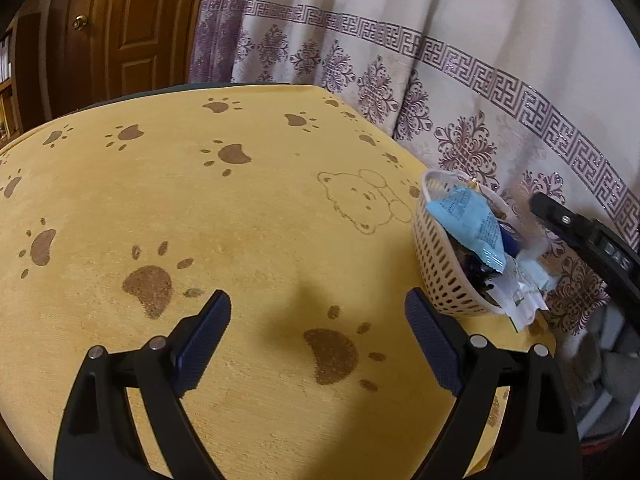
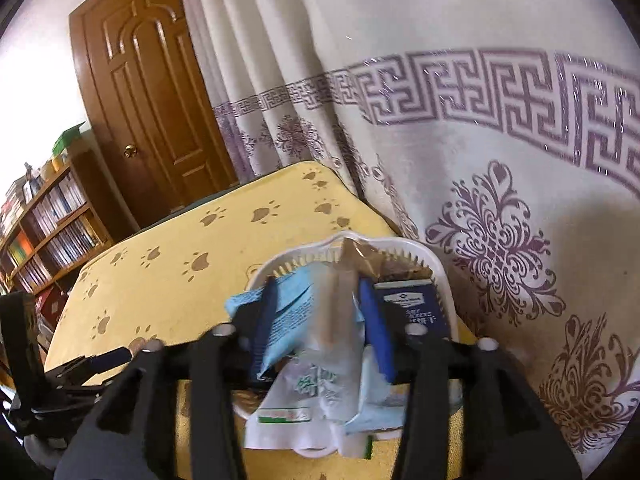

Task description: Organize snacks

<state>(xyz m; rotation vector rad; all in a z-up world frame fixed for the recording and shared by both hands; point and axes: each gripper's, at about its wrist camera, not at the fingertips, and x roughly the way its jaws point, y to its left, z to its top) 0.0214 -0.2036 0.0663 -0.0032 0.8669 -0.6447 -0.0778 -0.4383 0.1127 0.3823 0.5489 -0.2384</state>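
Observation:
A cream slotted basket (image 1: 440, 276) stands at the table's right edge, filled with snack packets: a light blue one (image 1: 468, 220) on top, dark and white ones below. My left gripper (image 1: 316, 316) is open and empty over the bare yellow cloth, left of the basket. In the right wrist view the basket (image 2: 404, 246) lies just below my right gripper (image 2: 320, 312). Its fingers stand apart around a clear brownish packet (image 2: 340, 300) above the pile; I cannot tell whether they grip it. A light blue packet (image 2: 292, 316), a dark blue packet (image 2: 416, 308) and a white packet (image 2: 304, 400) lie there too.
The yellow paw-print tablecloth (image 1: 200, 208) covers the table. A white and purple curtain (image 1: 440, 60) hangs close behind the basket. A wooden door (image 1: 128, 28) and a bookshelf (image 2: 48, 232) stand beyond the far left. The right gripper's body (image 1: 592, 240) shows by the basket.

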